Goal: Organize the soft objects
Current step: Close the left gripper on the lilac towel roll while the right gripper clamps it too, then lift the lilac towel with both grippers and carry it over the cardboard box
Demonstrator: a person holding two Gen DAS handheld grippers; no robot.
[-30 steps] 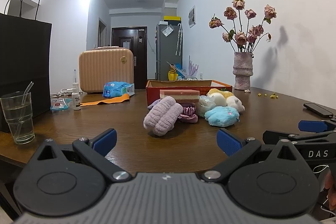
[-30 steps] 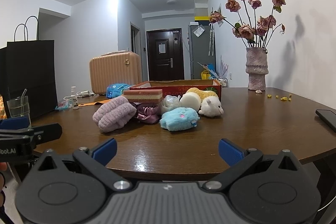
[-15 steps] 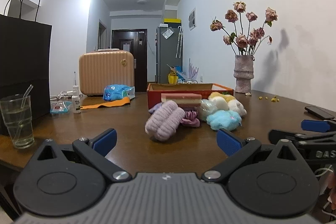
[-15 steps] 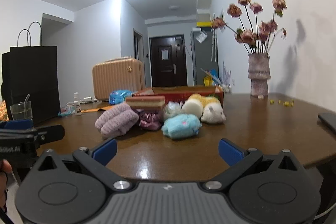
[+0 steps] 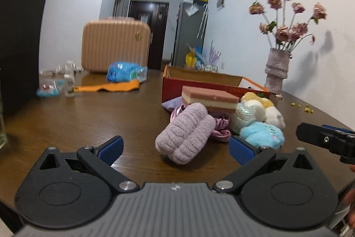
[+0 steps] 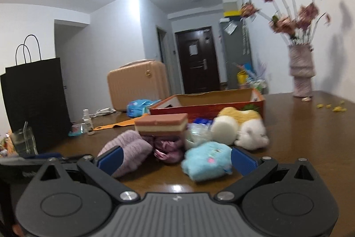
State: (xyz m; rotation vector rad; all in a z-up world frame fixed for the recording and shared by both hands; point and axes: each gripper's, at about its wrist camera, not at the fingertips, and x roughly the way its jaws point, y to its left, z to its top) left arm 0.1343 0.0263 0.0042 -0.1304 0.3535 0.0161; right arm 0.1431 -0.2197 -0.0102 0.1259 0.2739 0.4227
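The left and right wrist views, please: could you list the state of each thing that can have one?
Left gripper: open, empty.
Right gripper: open, empty.
Red box: open, no lid on it.
Suitcase: shut, upright.
Paper bag: upright.
Glass: upright, water and straw inside.
Vase: upright, holding dried flowers.
Sponge: lying flat on the pile.
Door: shut.

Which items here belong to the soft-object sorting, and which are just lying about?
Job: lilac fuzzy roll, blue plush, white plush, layered sponge, satin scrunchie, red box.

Lying about: suitcase, black bag, vase, glass.
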